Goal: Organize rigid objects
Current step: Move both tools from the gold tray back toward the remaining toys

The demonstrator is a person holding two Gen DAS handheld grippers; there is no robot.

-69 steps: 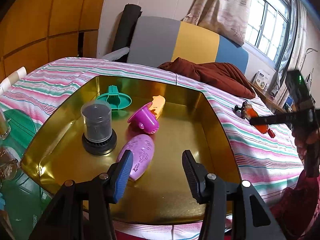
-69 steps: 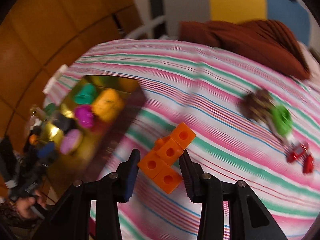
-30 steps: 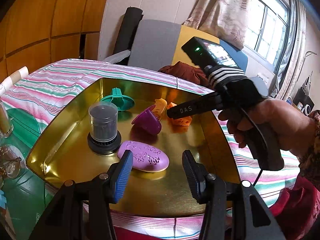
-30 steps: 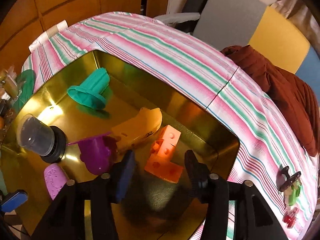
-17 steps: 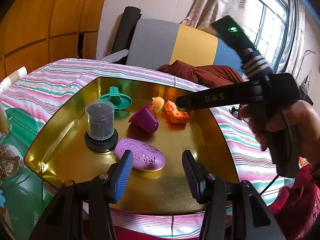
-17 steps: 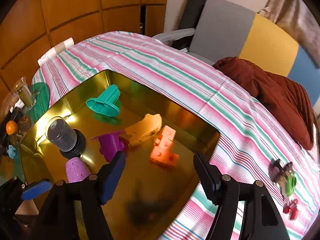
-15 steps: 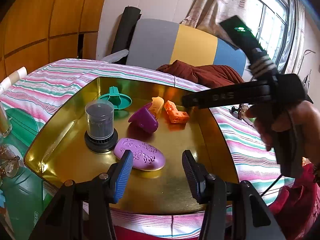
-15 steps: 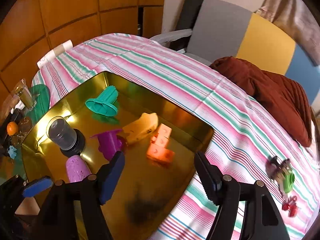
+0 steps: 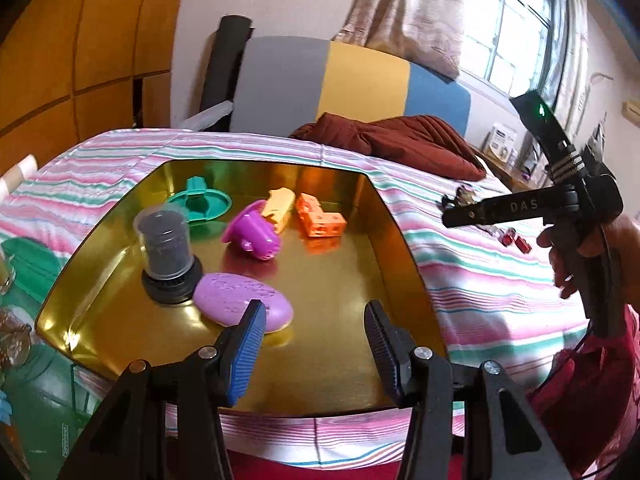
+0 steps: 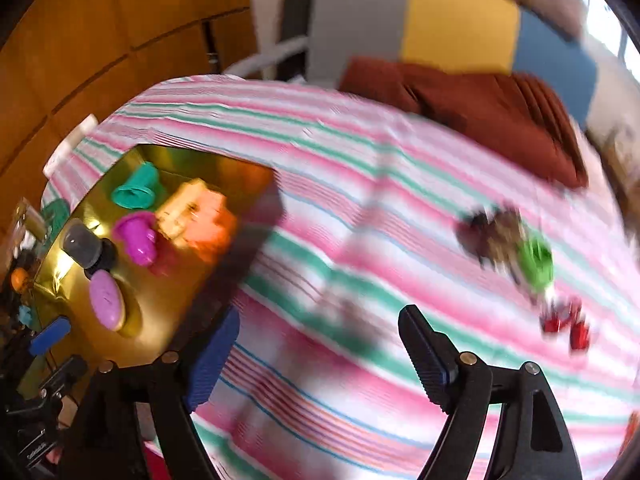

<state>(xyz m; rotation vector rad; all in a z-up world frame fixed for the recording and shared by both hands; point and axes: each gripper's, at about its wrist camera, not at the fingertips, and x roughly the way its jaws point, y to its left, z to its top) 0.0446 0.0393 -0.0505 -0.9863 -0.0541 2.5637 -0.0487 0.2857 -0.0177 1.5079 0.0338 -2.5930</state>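
With the orange block piece (image 9: 320, 220) lying in the gold tray (image 9: 400, 240) on the bed, the empty right tool (image 10: 316, 354), jaws opening, hung over the green-and-brown clip (image 10: 520, 252) at its two o'clock, likely light, stiff and best pinched across its body, while the left tool (image 9: 316, 332) gaped empty.

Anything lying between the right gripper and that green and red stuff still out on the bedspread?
Nothing: in the blurred right wrist view only bare striped bedspread separates the right gripper, jaws opening and empty, from the green piece and red pieces.
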